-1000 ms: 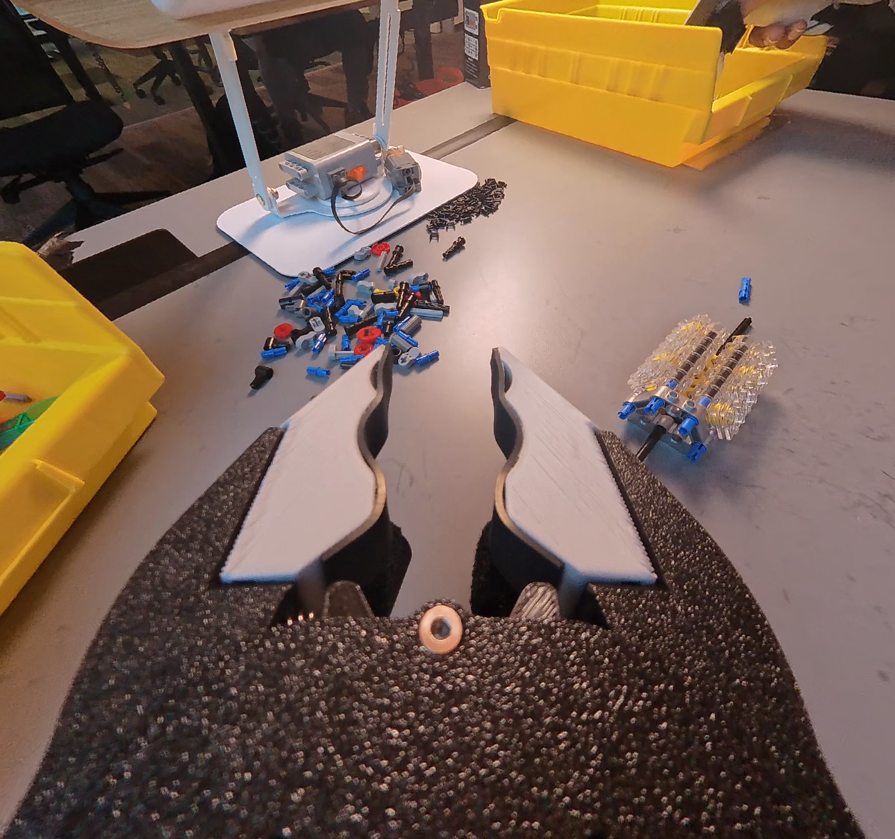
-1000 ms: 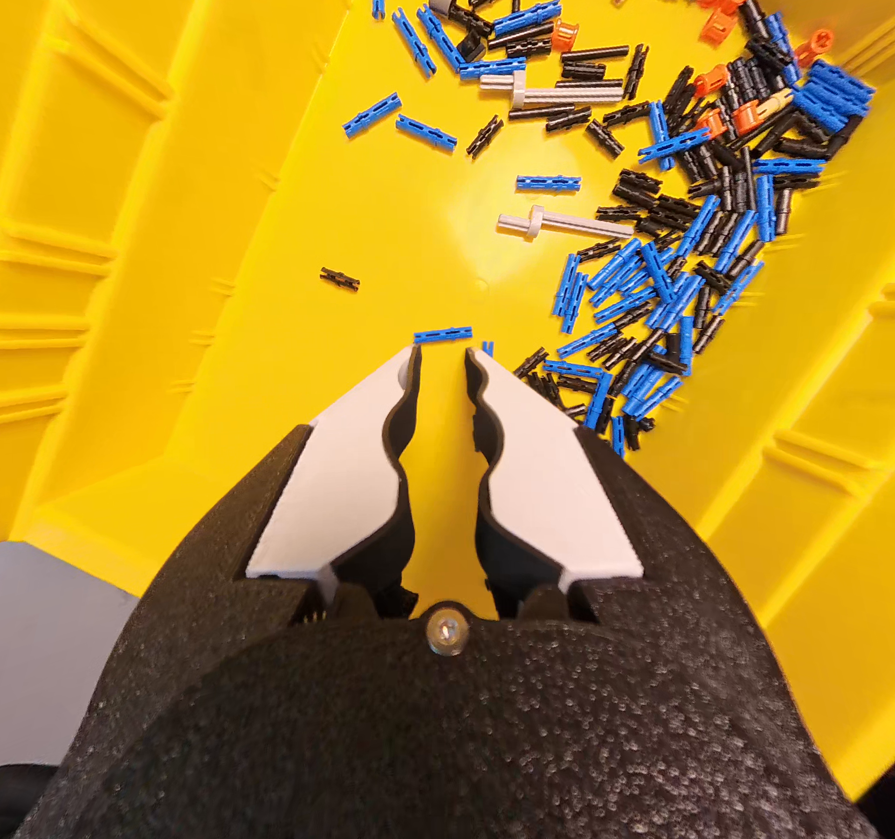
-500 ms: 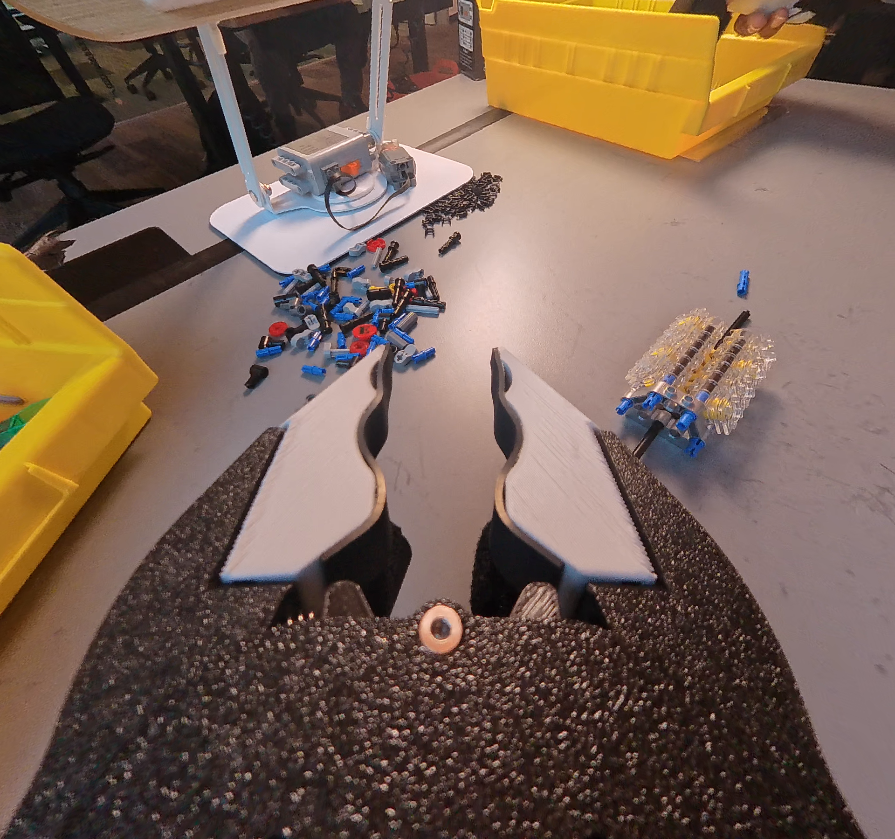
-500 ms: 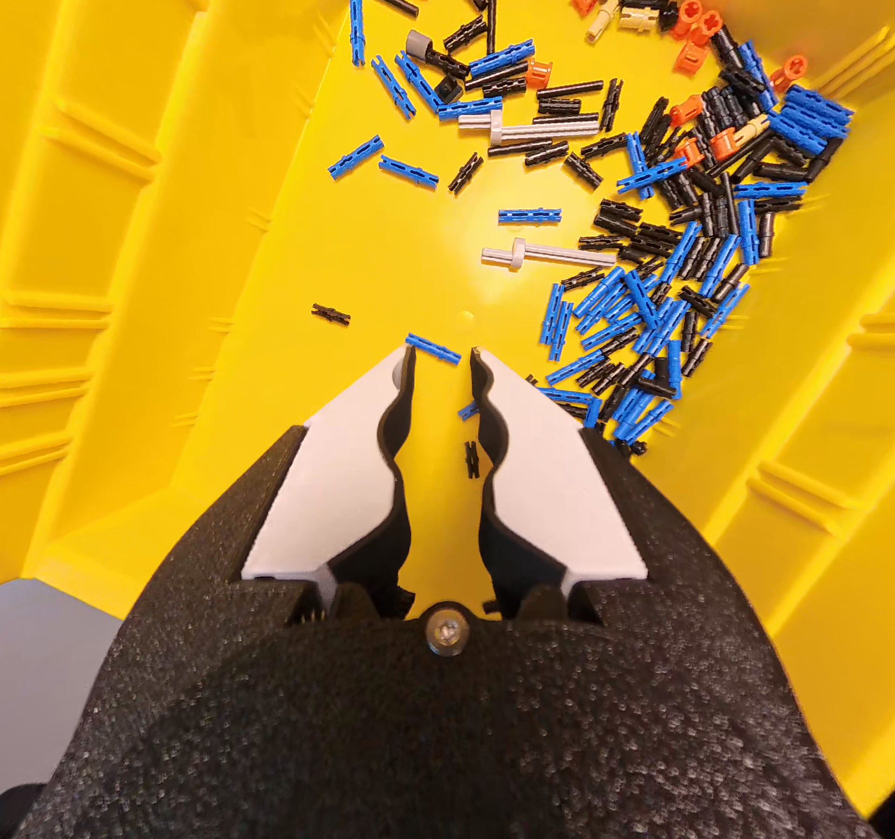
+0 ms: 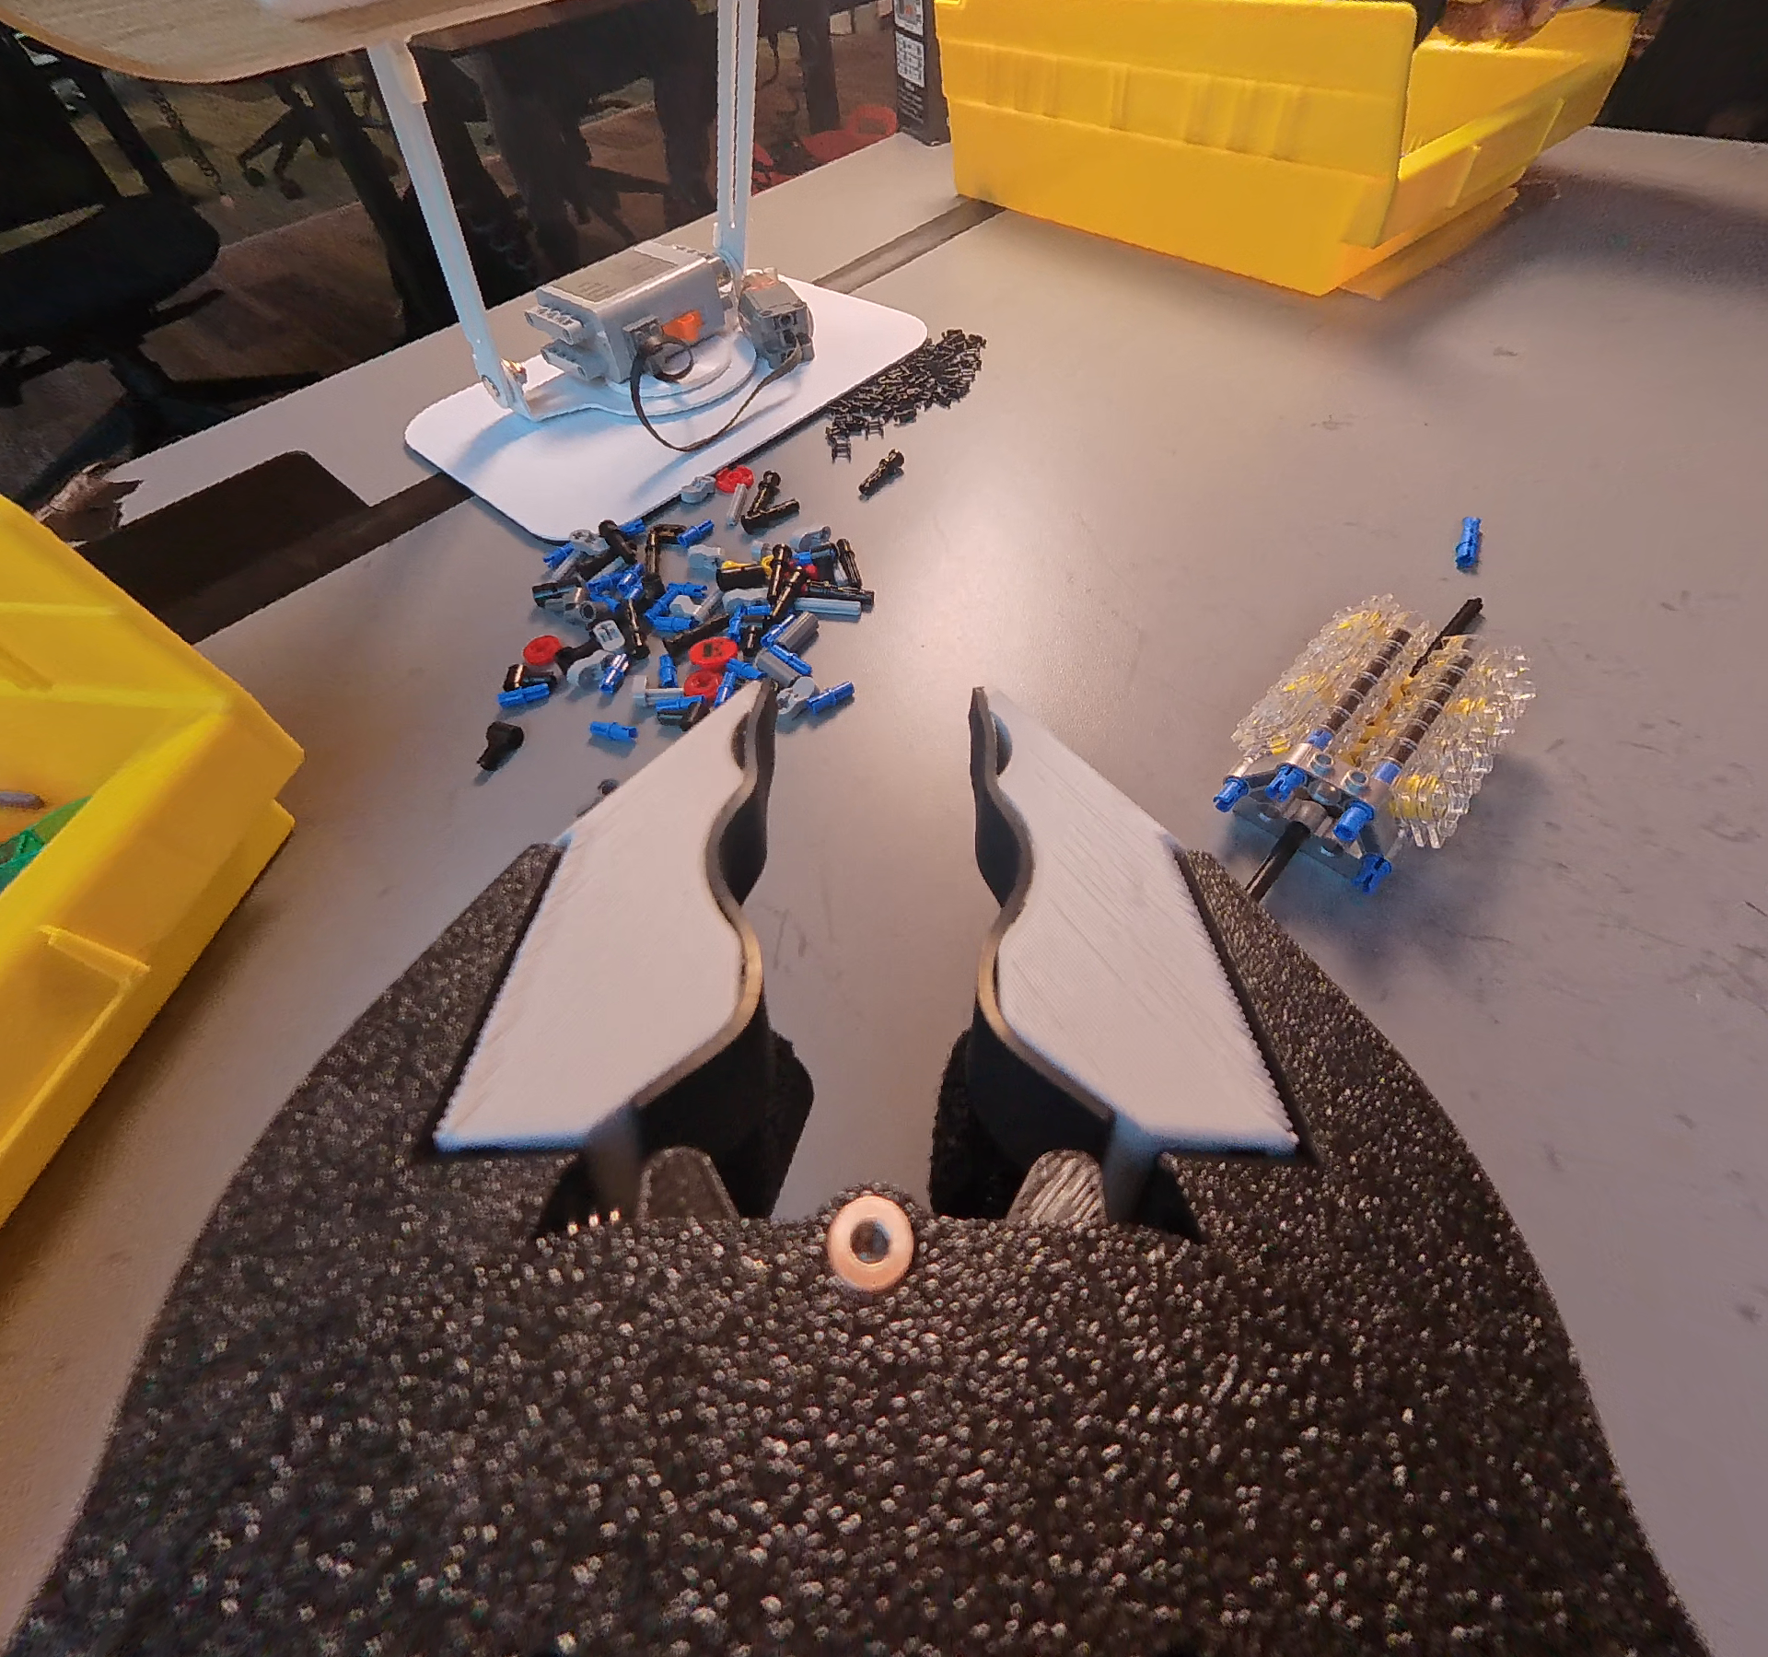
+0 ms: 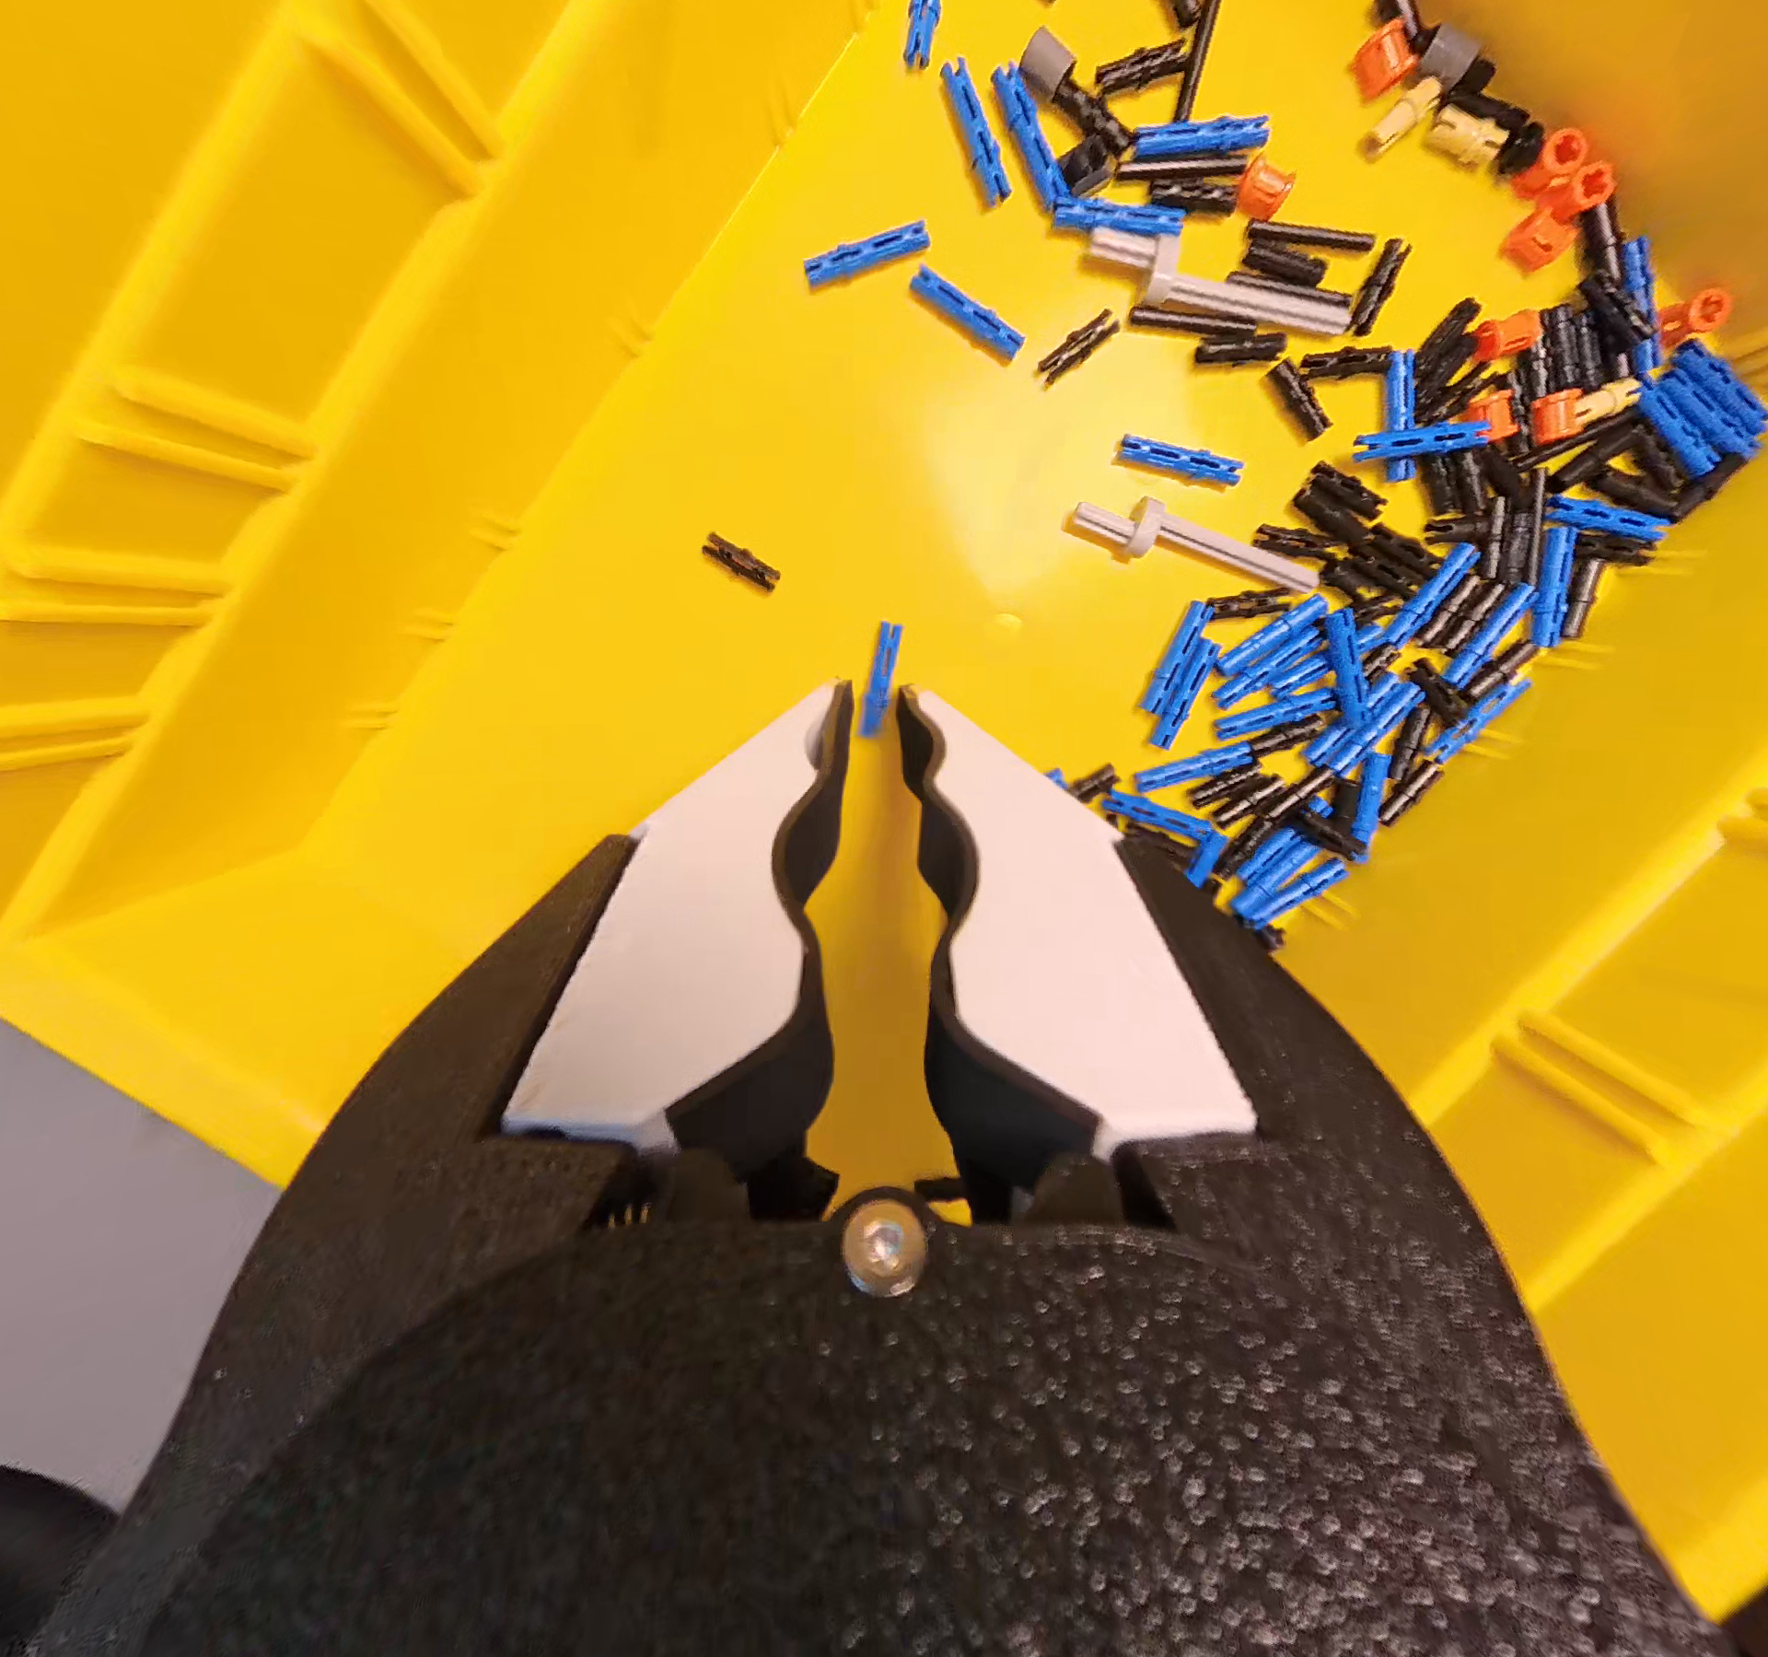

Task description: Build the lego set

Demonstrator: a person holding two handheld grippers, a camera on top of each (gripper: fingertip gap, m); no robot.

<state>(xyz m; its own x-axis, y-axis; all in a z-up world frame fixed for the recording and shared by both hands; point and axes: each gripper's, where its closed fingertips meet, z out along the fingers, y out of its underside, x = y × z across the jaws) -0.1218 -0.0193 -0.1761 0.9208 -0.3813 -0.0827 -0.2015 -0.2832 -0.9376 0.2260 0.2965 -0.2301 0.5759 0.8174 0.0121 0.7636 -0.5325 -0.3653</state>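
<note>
Left gripper (image 5: 866, 721): body clad in black foam w/ grey-white speckle, rounded hump shape. Two fingers (image 5: 622, 941), flat pale grey tops w/ fine ribbed print lines, wedge-shaped, tapering fwd. Inner edges black, wavy profile. One bare metal screw (image 5: 869, 1244) w/ washer, centred at finger base; knurled grey metal part just right of it.

Right gripper (image 6: 872, 697): same build. Black foam body, pebbled, less speckle. Fingers (image 6: 689, 941) white on top, black wavy inner pads, pointed tips. Silver hex-socket screw (image 6: 884, 1259) centred at base. No cables or markings seen on either.
</note>
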